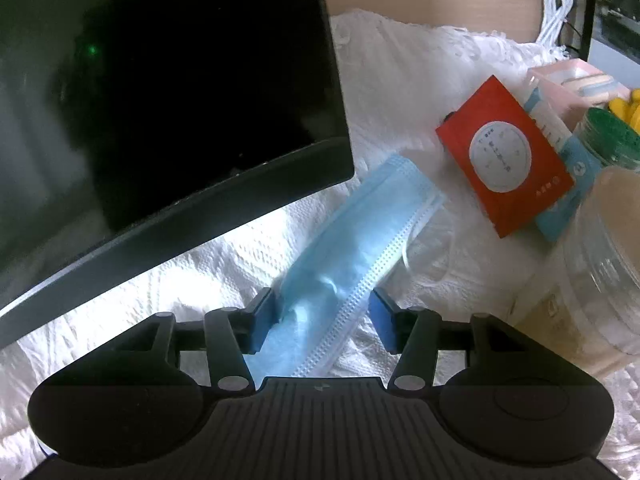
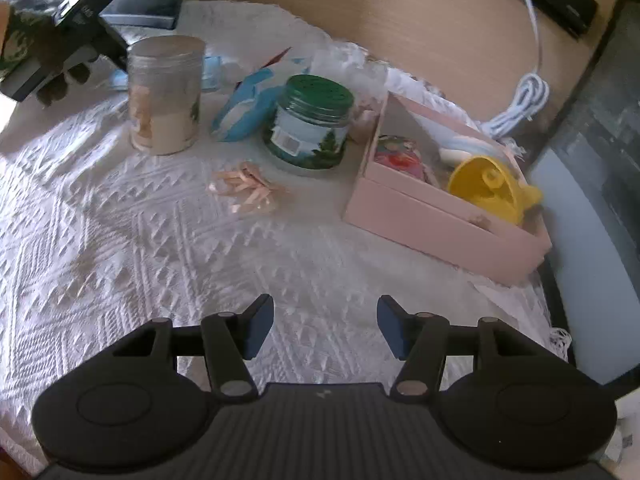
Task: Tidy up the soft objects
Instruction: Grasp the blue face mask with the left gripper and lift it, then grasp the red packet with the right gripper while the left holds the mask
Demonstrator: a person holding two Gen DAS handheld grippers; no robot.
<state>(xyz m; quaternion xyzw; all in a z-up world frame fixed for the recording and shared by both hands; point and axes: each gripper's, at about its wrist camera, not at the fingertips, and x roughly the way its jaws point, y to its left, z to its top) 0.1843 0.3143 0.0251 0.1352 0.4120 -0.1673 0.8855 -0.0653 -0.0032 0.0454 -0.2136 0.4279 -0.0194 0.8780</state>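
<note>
A light blue face mask (image 1: 360,232) lies stretched out on the white textured cloth (image 1: 400,80), its white ear loops trailing to the right. My left gripper (image 1: 322,320) is open and straddles the mask's near end; the left pad sits at the mask's edge and the right pad stands apart from it. In the right wrist view, my right gripper (image 2: 326,326) hangs open over bare cloth (image 2: 160,260) with nothing between its fingers. A pink ribbon bow (image 2: 248,190) lies on the cloth ahead of it. A pink box (image 2: 440,224) at the right holds a yellow item (image 2: 488,184) and a floral pouch (image 2: 400,152).
A dark monitor (image 1: 160,100) looms close on the left of the mask. A red packet (image 1: 504,160), a blue-white pack (image 2: 248,108), a green-lidded jar (image 2: 308,128) and a clear jar (image 2: 164,96) stand mid-table. A white cable (image 2: 520,104) lies at the back right.
</note>
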